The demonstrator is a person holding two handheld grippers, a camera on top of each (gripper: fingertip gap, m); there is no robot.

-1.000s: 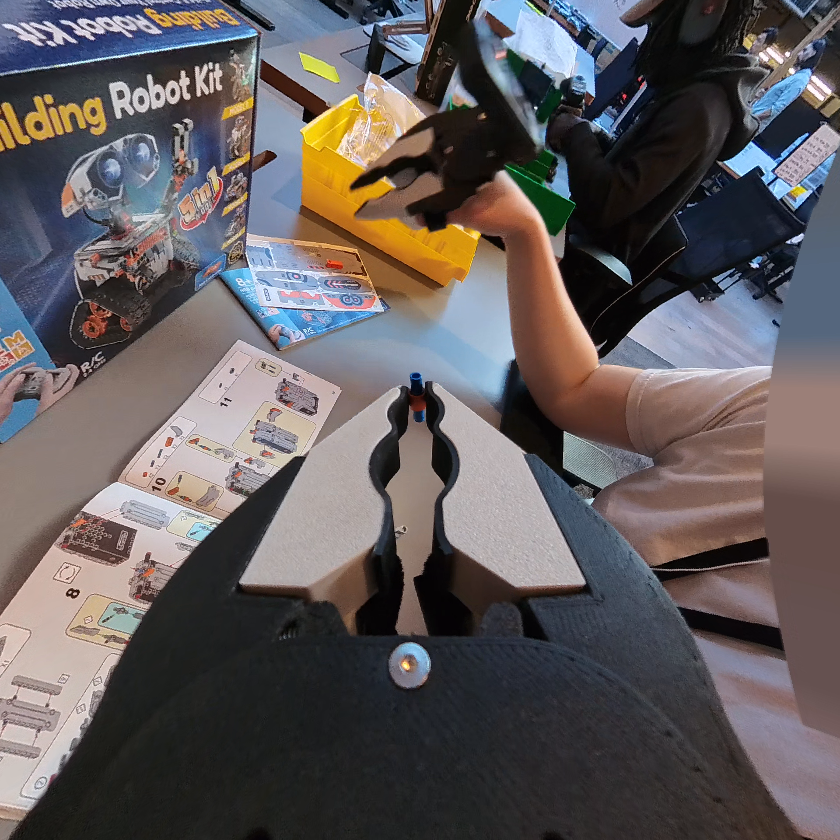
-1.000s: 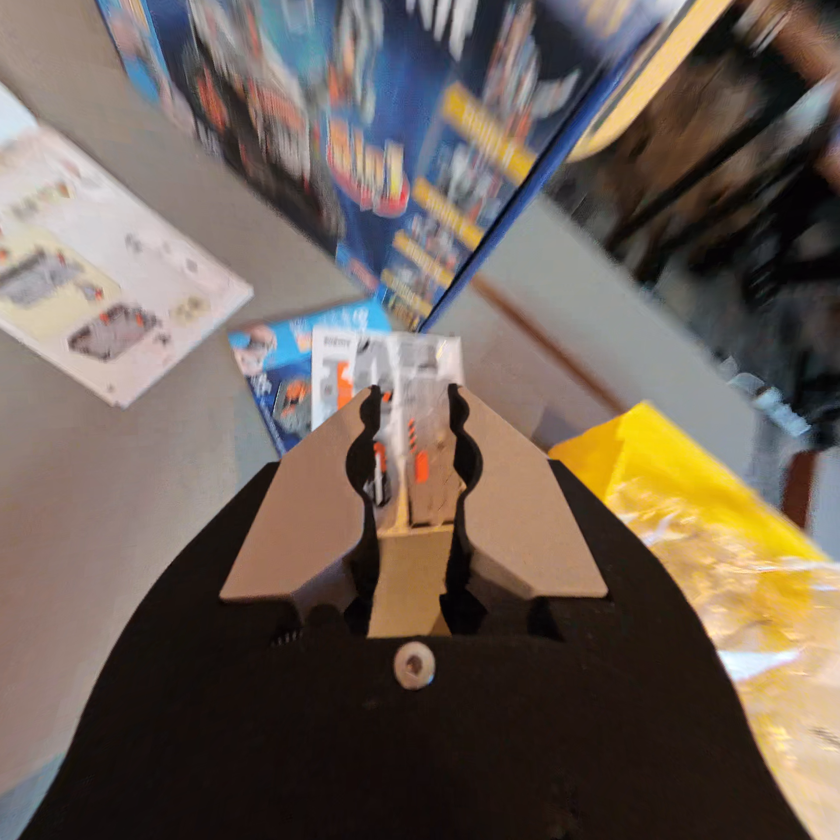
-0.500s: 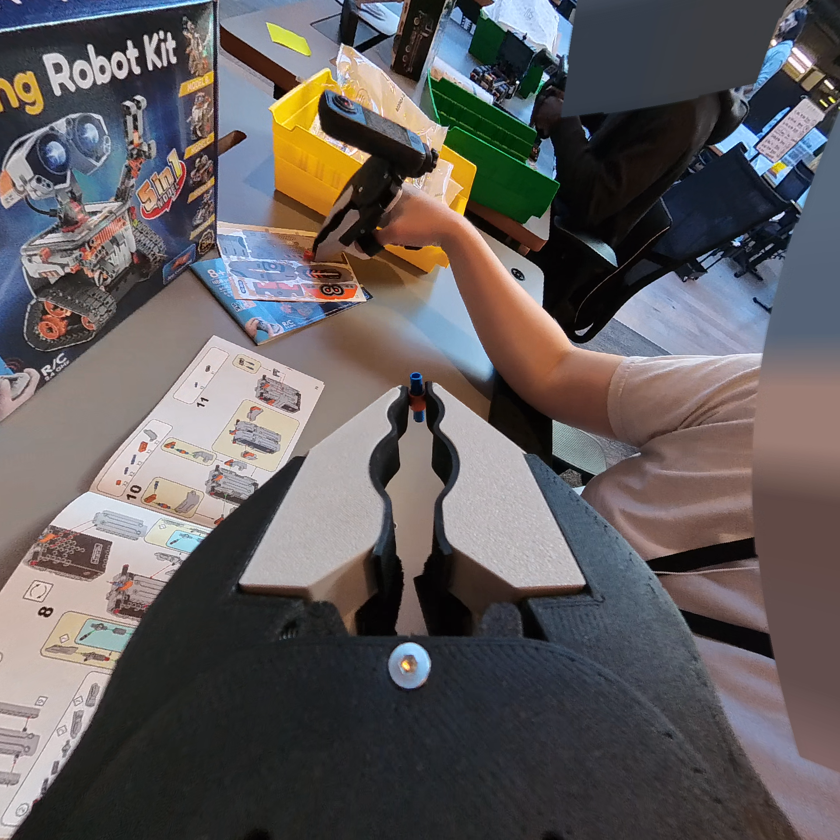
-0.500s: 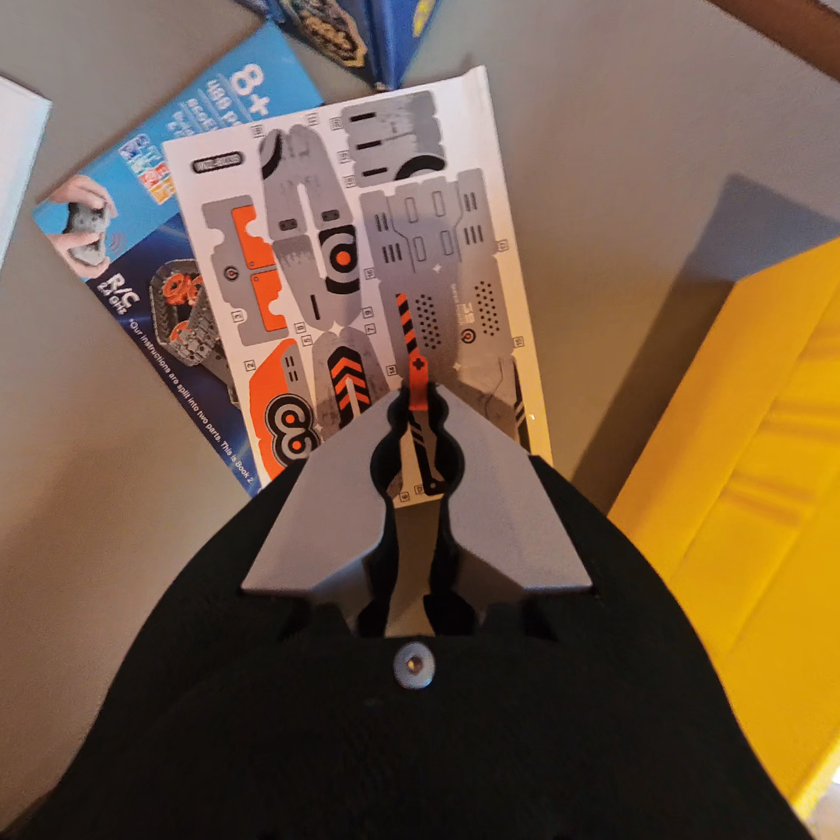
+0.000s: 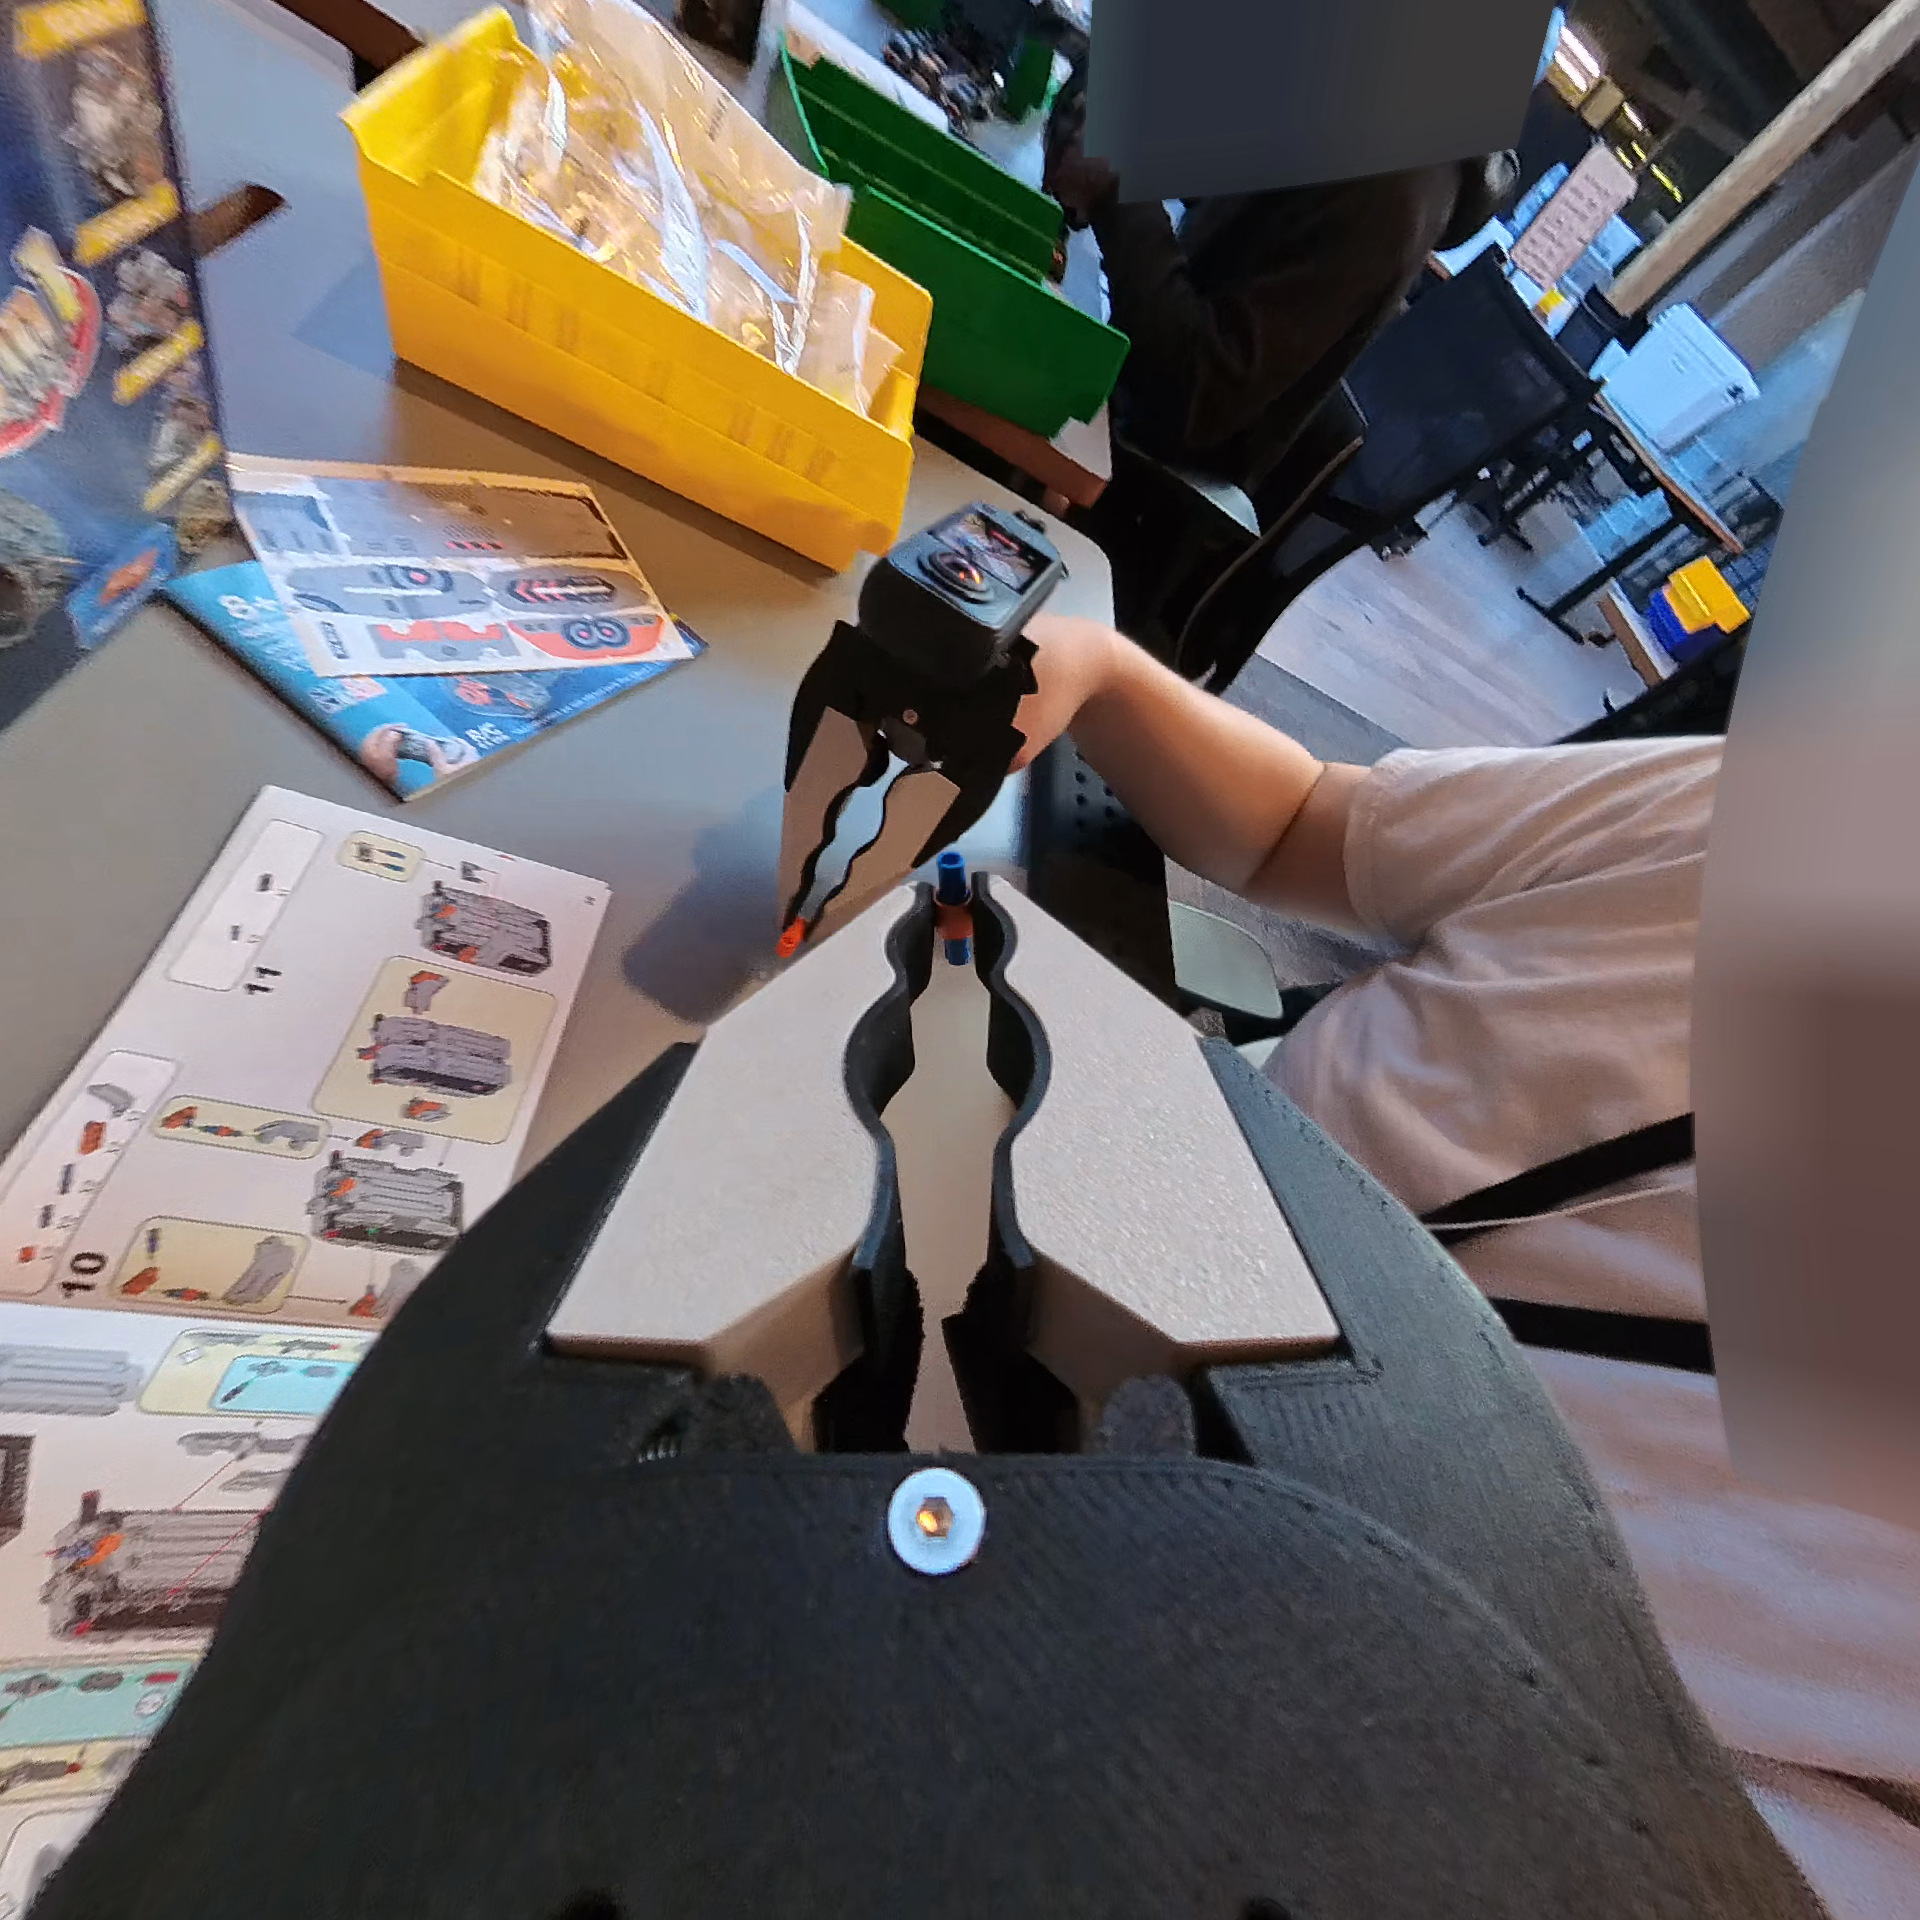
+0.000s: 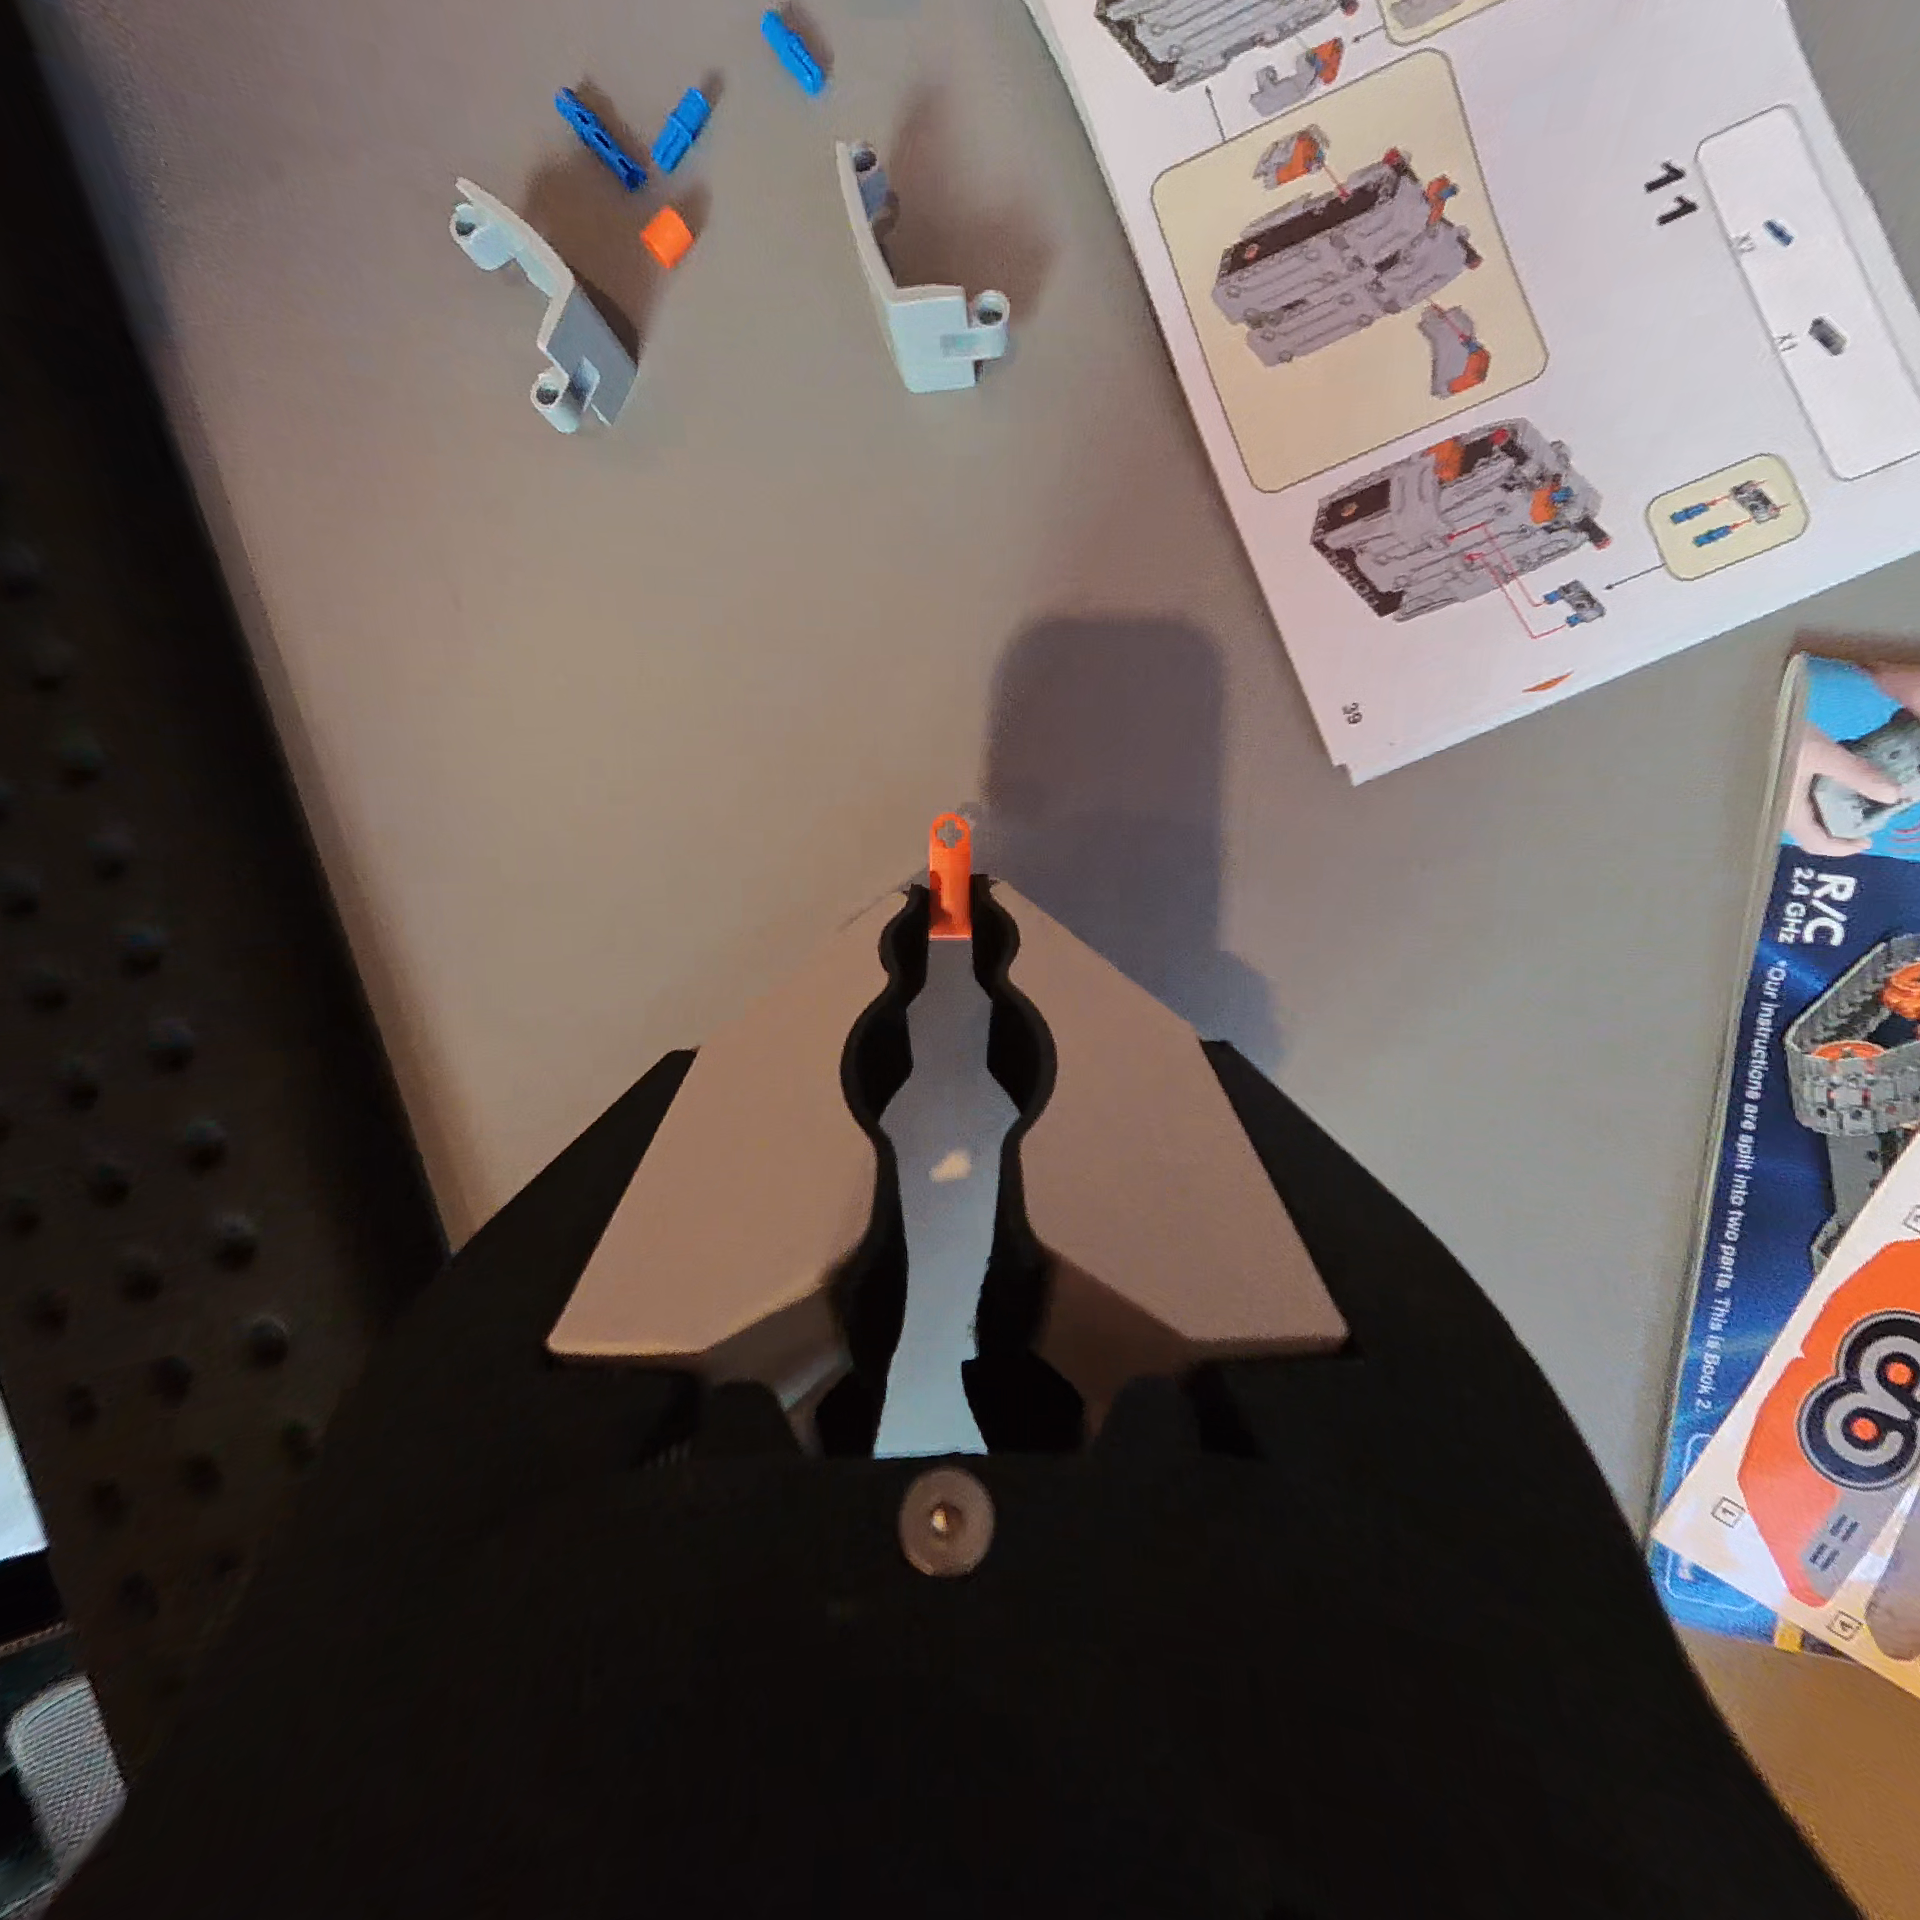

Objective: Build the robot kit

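Note:
My left gripper (image 5: 950,914) is shut on a small blue pin with an orange collar (image 5: 950,896), held above the grey table. My right gripper (image 6: 948,909) is shut on a small orange connector piece (image 6: 948,873). In the left wrist view the right gripper (image 5: 805,920) hangs close to the left of my left fingertips, tips down, with the orange piece (image 5: 788,942) at its end. Below, in the right wrist view, lie two grey curved panels (image 6: 545,312) (image 6: 920,301), an orange bush (image 6: 666,235) and three blue pins (image 6: 681,130).
An open instruction booklet (image 5: 281,1081) (image 6: 1507,343) lies on the table. A sticker sheet (image 5: 457,577) on a blue booklet (image 6: 1787,1091), a yellow bin (image 5: 634,353) with clear bags, green bins (image 5: 966,281) and a blue kit box (image 5: 94,312) stand behind. A seated person is beyond. There is about 25 cm between the tips of the two grippers. The orange bush (image 6: 666,235) is about 15 cm from my right fingertips and 20 cm from my left.
My right gripper lifted off the sticker sheet with the orange piece and swung toward my left gripper, now close beside its tips. The left gripper kept its blue pin and tilted slightly.

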